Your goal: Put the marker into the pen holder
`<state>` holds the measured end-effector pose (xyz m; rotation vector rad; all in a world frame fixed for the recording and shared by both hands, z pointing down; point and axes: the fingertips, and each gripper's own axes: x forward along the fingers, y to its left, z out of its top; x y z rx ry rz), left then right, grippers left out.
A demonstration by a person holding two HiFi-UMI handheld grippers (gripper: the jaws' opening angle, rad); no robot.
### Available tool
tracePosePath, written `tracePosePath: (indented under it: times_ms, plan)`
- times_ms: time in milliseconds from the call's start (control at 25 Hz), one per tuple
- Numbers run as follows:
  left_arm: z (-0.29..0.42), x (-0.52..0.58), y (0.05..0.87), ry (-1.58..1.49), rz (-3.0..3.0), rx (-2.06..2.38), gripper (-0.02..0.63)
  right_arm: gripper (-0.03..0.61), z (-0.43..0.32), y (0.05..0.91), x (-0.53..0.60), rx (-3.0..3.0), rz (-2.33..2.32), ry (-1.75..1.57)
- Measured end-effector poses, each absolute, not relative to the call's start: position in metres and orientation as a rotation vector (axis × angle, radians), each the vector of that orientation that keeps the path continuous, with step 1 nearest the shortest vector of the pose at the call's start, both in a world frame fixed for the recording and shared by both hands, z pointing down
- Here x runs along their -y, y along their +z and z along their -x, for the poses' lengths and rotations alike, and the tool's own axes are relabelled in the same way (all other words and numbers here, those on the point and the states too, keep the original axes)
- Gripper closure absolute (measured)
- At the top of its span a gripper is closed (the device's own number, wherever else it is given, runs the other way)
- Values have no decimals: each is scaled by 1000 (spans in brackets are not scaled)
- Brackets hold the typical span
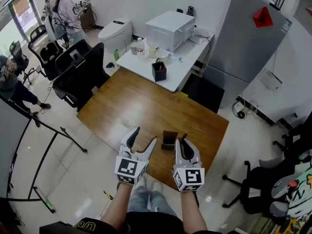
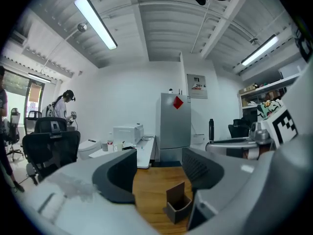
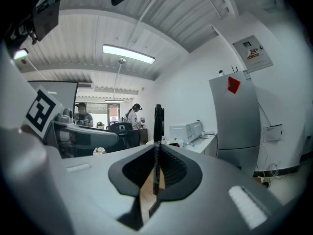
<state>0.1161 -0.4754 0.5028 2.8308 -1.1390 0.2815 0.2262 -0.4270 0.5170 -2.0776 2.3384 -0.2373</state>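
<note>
A small dark brown pen holder (image 1: 169,139) stands on the wooden table (image 1: 141,106) near its front edge, between my two grippers. In the left gripper view the pen holder (image 2: 177,204) sits low, just right of centre, beyond the jaws. My left gripper (image 1: 143,138) is open and holds nothing, its jaws wide apart (image 2: 159,176). Just right of the holder, my right gripper (image 1: 184,143) is shut on a black marker (image 3: 159,124). The marker stands upright between the jaws (image 3: 156,173) and sticks out above them. In the head view the marker (image 1: 185,137) shows only as a thin dark tip.
Behind the wooden table stands a white table (image 1: 180,67) with a black pen pot (image 1: 159,71), bottles and a white printer (image 1: 168,29). A grey fridge (image 1: 246,48) is at the back right. Black office chairs (image 1: 78,69) and people (image 1: 66,11) are at the left.
</note>
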Motion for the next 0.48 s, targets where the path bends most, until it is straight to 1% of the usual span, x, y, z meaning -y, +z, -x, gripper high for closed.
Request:
tracePosePath:
  times_ms: [280,480]
  plan:
    - [-125,516,557,371,-2816,1072,324,545,-230,585,470,-2335,2144,-264]
    - [-127,533,601,403,-2784,1035,324,543,-225,640,481,-2360,2192,-331]
